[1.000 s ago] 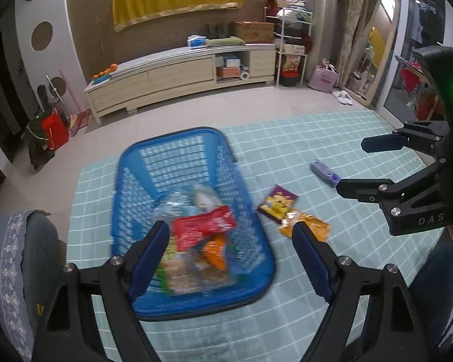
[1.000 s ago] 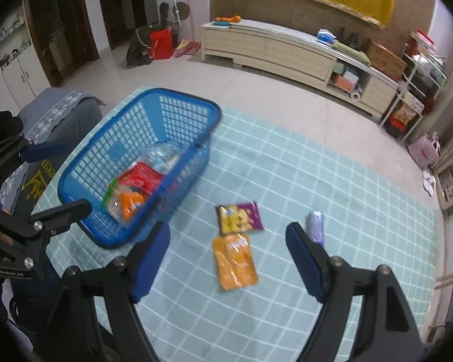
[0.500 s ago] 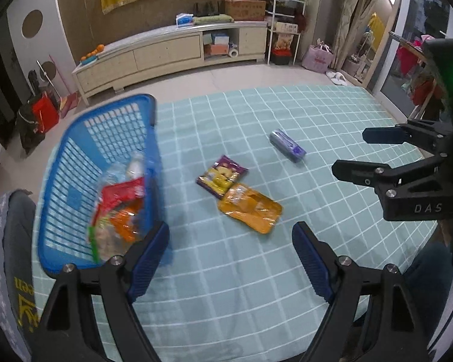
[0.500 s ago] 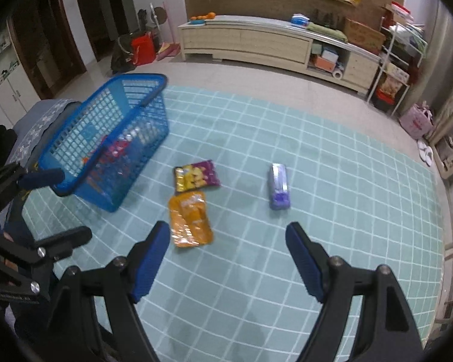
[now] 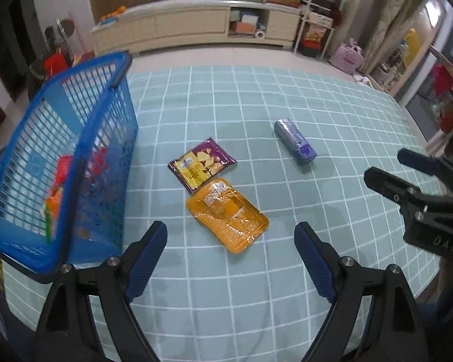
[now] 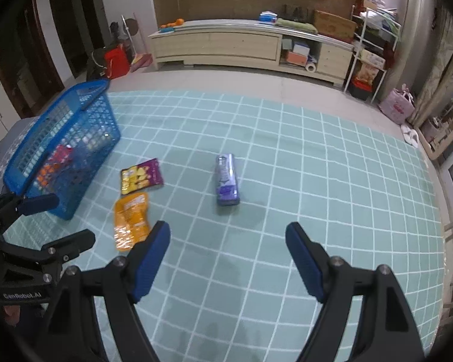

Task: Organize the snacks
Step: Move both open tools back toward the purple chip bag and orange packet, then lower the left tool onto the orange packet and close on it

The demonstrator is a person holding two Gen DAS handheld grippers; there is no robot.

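A teal checked mat (image 5: pixel 332 96) is lying under everything, and a blue basket (image 5: pixel 30 163) is standing on it, off to the left of the left gripper's (image 5: pixel 231 259) fingers and already holding several packets. Three snacks are lying loose on the mat, none of them touching the basket.

The orange pouch (image 5: pixel 228 214) is lying flat just ahead of the left gripper, almost centred in the gap between its fingers, its long axis running diagonally from upper left to lower right in the left wrist view. The purple packet (image 5: pixel 201 163) is sitting just beyond it, the two touching or nearly so at their near corners. The purple tube (image 6: pixel 226 179) is lying straight ahead of the right gripper (image 6: pixel 228 250), its long axis pointing nearly along the fingers, well apart from the two flat packs.

Both grippers are hanging with fingers spread wide and nothing between them. The left one is looking nearer to the pouch and the right one nearer to the tube, so each is probably lining up on its own snack; the right would likely need a wrist turn to pinch across the tube's width.
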